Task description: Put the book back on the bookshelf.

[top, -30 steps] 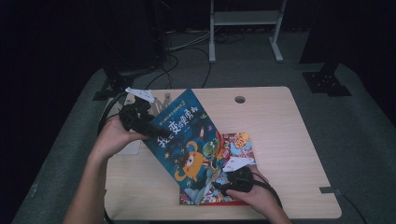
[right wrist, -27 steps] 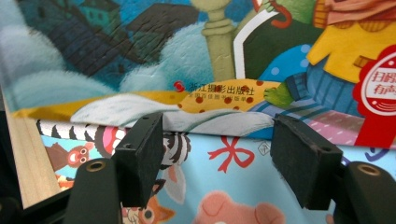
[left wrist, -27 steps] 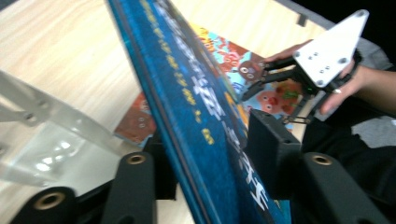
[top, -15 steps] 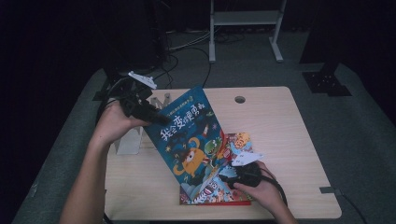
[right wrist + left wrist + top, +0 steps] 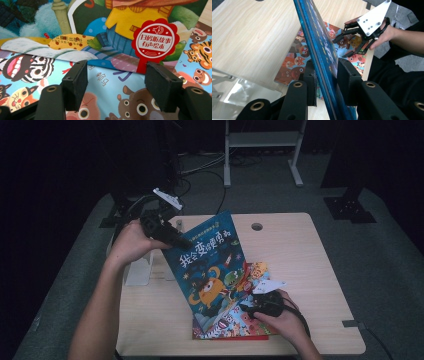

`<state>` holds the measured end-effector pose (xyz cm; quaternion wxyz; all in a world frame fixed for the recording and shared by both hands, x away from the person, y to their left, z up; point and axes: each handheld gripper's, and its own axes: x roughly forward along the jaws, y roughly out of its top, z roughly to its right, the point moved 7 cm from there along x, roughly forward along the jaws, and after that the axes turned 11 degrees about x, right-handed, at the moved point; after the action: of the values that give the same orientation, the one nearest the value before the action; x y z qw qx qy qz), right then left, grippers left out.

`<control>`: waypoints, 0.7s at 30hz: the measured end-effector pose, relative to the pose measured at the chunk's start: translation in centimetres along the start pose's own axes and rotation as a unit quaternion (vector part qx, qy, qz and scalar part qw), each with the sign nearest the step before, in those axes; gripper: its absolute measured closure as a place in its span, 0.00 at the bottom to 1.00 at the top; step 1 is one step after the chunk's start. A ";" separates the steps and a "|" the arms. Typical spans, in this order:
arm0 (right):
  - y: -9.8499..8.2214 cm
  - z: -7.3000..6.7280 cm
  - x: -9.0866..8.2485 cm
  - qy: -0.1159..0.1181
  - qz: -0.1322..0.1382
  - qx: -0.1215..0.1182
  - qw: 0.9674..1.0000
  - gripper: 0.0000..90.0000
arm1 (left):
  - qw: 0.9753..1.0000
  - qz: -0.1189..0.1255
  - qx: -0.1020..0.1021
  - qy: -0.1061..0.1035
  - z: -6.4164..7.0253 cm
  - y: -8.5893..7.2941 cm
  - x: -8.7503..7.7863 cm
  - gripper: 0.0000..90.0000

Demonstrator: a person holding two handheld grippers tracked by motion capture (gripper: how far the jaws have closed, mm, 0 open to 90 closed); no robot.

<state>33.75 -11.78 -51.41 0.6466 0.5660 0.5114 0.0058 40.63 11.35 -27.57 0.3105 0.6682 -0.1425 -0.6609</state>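
Observation:
A blue picture book (image 5: 210,265) with an orange monster on its cover stands tilted, top corner raised to the left. My left gripper (image 5: 182,242) is shut on that corner; in the left gripper view the jaws (image 5: 325,75) clamp the book (image 5: 319,42) edge-on. Its lower edge rests on an animal-pattern book (image 5: 235,322) lying flat on the table. My right gripper (image 5: 245,309) hovers low over that flat book at the blue book's lower right. In the right gripper view it (image 5: 116,75) stands open above the animal cover (image 5: 120,100), facing a cover edge with a red badge (image 5: 155,40).
A pale bookstand (image 5: 139,270) sits on the wooden table (image 5: 300,255) at the left, under my left forearm; its clear plate (image 5: 242,87) lies near the left jaws. A round cable hole (image 5: 257,226) is at the table's back. The right hand and its gripper (image 5: 348,42) lie beyond the book.
My left gripper has lifted the blue book's top corner higher and back, so the book stands steeper. The right gripper has stayed at the lower right edge.

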 end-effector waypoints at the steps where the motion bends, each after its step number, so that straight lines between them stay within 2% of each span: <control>1: 0.0 0.0 0.0 0.000 0.000 0.000 1.000 0.38 | 1.000 -0.004 0.001 0.001 -0.1 0.1 0.0 0.78; 4: 0.0 0.0 0.0 -0.001 0.000 0.000 1.000 0.38 | 1.000 -0.010 0.005 -0.002 -0.2 0.6 0.2 0.77; 7: 0.0 -0.1 0.0 -0.001 -0.001 0.003 1.000 0.38 | 1.000 -0.014 0.009 -0.014 -0.2 1.1 0.4 0.77; 18: 0.0 -0.1 0.0 -0.002 0.002 0.003 1.000 0.38 | 0.999 -0.038 0.016 -0.016 0.0 2.5 1.9 0.78; 21: 0.0 -0.1 0.0 0.000 0.001 0.004 1.000 0.38 | 0.999 -0.038 0.011 -0.020 0.1 2.8 2.0 0.80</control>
<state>33.68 -11.73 -51.43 0.6443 0.5690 0.5110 0.0049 41.34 7.99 -27.49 0.2748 0.6629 -0.1306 -0.6841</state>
